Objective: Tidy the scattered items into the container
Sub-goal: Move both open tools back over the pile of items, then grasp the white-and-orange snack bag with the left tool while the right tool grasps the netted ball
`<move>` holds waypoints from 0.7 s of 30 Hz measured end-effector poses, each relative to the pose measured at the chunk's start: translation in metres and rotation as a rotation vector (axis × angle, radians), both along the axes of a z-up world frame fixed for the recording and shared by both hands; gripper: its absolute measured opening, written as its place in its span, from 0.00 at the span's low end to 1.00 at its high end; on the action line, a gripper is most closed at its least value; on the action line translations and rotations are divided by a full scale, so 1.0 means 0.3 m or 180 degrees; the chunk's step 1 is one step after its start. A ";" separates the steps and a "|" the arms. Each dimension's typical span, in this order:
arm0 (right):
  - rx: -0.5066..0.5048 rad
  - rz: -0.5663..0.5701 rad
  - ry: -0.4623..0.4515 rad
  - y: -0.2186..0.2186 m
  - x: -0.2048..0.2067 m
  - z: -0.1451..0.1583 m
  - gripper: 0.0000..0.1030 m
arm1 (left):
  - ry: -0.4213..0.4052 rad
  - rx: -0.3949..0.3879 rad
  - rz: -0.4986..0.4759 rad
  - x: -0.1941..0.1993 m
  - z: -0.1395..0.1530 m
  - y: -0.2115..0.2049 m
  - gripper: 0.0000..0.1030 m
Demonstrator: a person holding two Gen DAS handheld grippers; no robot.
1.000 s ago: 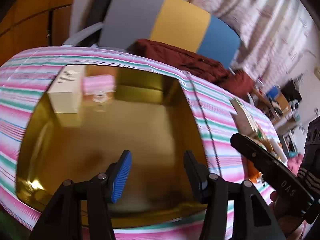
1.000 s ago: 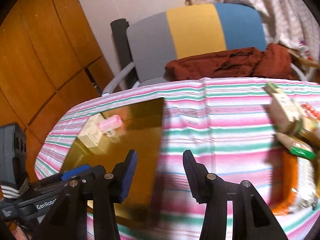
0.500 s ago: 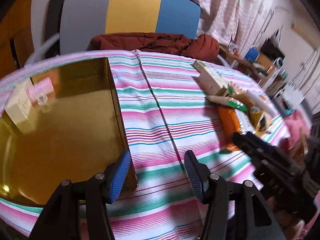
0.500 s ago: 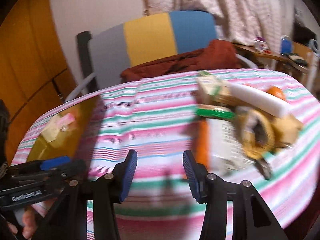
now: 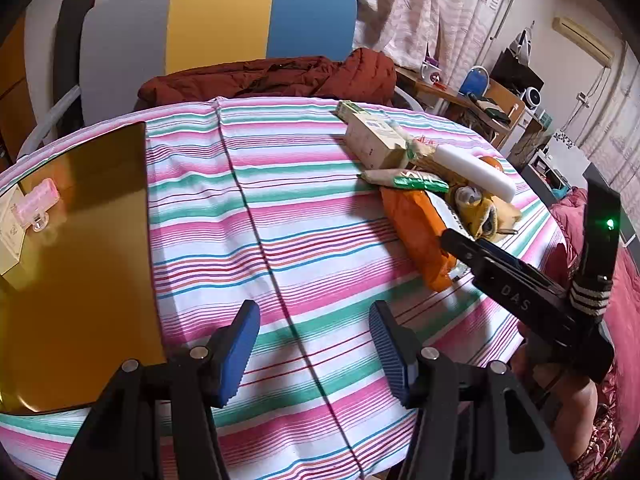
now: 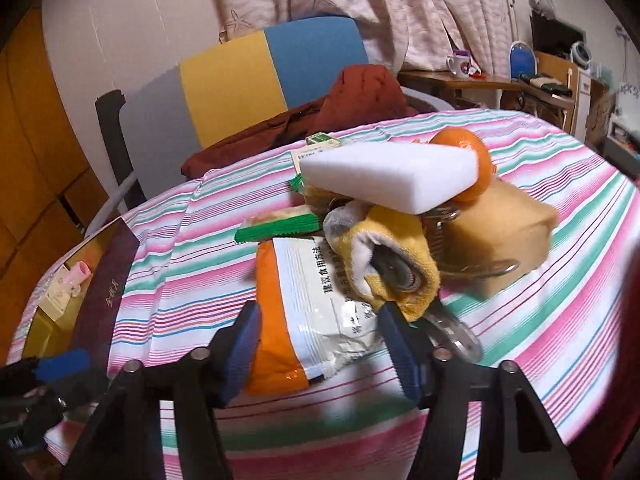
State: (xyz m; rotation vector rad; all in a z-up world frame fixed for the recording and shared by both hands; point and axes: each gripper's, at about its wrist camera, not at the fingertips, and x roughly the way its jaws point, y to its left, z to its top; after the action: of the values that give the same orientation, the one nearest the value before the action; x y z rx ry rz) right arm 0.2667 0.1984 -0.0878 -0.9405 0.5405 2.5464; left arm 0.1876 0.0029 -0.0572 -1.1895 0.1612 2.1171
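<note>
Right wrist view: the right claw is directly over the near end of the orange-and-white packet, which lies flat on the striped surface. Its jaws are opening; the packet's near end shows in the gap between them, and the pads do not press on it. The packet's long axis runs roughly away from the claw, toward the pile behind it: a yellow cloth item, a white foam block, an orange and a tan block. The jaws therefore straddle the packet across its short width, which suits a pinch.

The left claw stands open and empty over bare striped cloth, with the packet well apart, ahead and to its right. The gold container lies to its left and already holds a cream box and a pink clip.

Judgement: the right hand is the nearer one to the pile. The coming move requires lowering and closing on the packet, then carrying it leftward across the surface to the container.
</note>
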 end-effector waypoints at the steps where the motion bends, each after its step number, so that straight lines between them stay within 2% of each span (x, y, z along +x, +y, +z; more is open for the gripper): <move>1: -0.0044 0.0087 0.0012 -0.011 -0.004 -0.002 0.64 | 0.0007 0.0015 0.0014 0.000 0.003 -0.003 0.55; 5: -0.0159 0.0661 0.0102 -0.099 -0.014 0.005 0.63 | -0.0012 0.0121 0.0141 -0.019 0.018 -0.023 0.55; 7: -0.0144 0.0782 0.0153 -0.129 -0.001 0.019 0.63 | -0.0023 0.0162 0.0207 -0.033 0.026 -0.031 0.55; 11: 0.0007 0.0568 0.0234 -0.126 0.065 0.043 0.62 | -0.0050 0.0200 0.0178 -0.048 0.034 -0.008 0.55; 15: 0.0252 0.0275 0.0172 -0.089 0.096 0.038 0.61 | -0.0050 0.0162 -0.0103 -0.043 0.026 0.078 0.56; 21: 0.0356 0.0085 0.0100 -0.003 0.061 0.015 0.61 | -0.0223 0.0185 -0.0472 -0.047 0.008 0.220 0.57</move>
State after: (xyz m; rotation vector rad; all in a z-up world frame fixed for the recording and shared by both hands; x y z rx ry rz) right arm 0.2851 0.1974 -0.0834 -0.8751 0.3922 2.5893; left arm 0.1736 0.0689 -0.0548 -1.1790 0.1502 1.9365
